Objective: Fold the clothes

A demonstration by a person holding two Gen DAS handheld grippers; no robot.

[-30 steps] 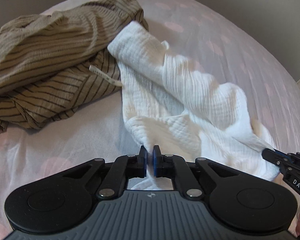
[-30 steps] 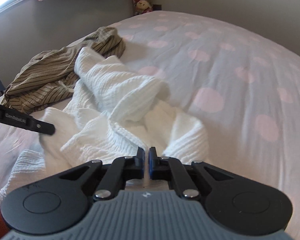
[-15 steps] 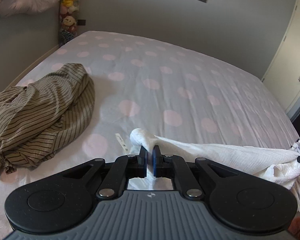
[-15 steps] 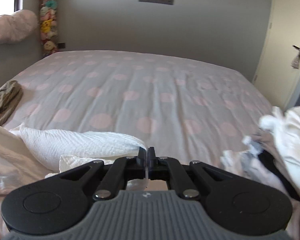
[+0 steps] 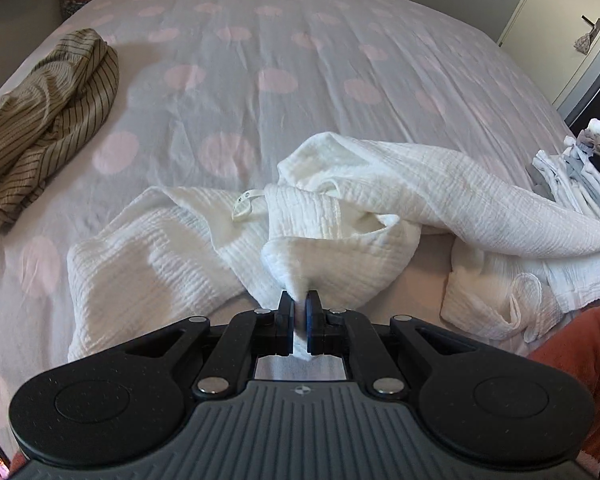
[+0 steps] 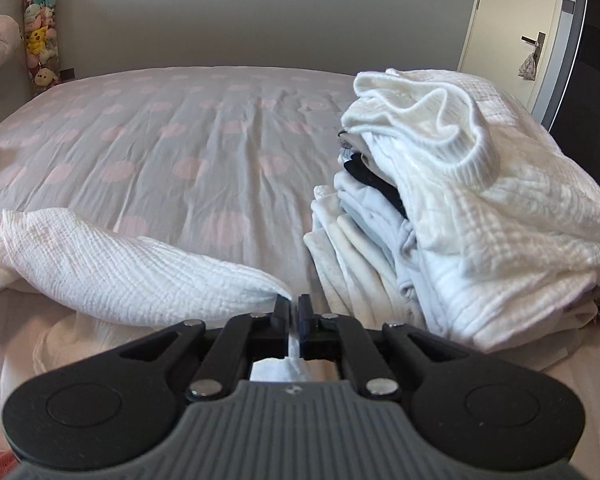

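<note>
A white crinkled garment (image 5: 380,208) lies crumpled across the near part of the bed, with a small loop tag showing. My left gripper (image 5: 299,300) is shut on a pinched fold of it. In the right wrist view the same white garment (image 6: 120,264) stretches to the left, and my right gripper (image 6: 294,304) is shut on its edge, with cloth between the fingers. The right gripper itself does not show in the left wrist view.
A brown striped garment (image 5: 48,116) lies bunched at the bed's left edge. A stack of folded clothes (image 6: 440,216) stands at the right, also seen in the left wrist view (image 5: 580,172). The bed sheet (image 5: 300,60) is grey with pink dots. A door (image 6: 512,32) is at the right.
Both grippers pulled the white garment away from the striped one, lifted it, and have now lowered it onto the bed nearer the folded stack. Both stayed shut on it.
</note>
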